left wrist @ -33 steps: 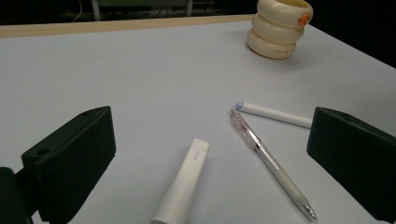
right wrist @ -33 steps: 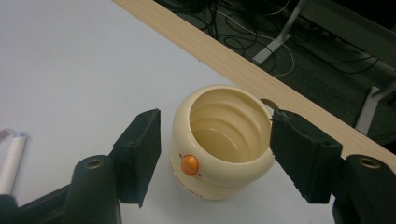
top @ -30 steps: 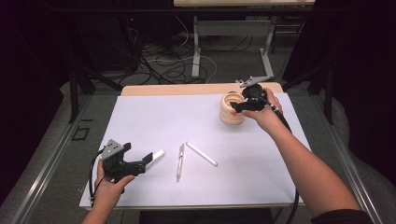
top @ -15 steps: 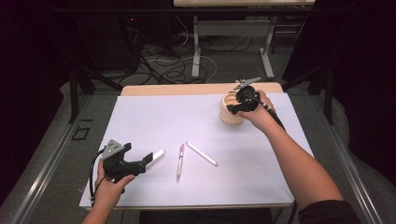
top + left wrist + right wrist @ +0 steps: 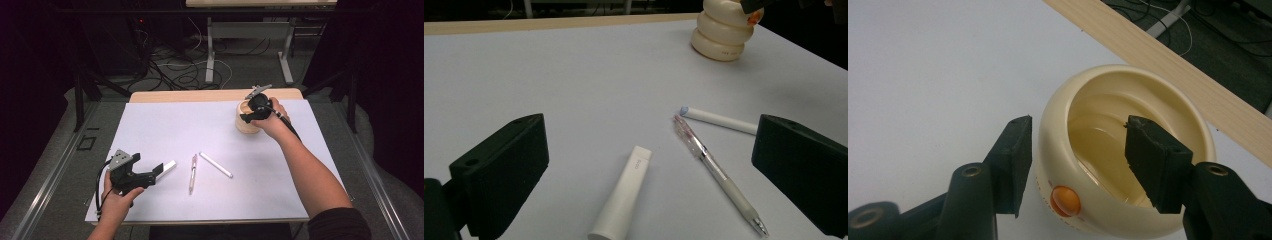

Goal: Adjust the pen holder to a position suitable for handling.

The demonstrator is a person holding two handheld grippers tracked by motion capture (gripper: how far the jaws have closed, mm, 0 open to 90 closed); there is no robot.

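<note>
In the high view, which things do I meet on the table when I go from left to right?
left gripper → white tube → clear pen → white pen → cream holder

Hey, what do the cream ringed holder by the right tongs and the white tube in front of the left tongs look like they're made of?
The cream holder looks like glossy plastic, possibly glazed ceramic: its smooth rim and inside show soft highlights, and it carries an orange button. The white tube looks like matte plastic, judging by its even, dull surface with small grey print. The right tongs straddle the holder's near wall.
</note>
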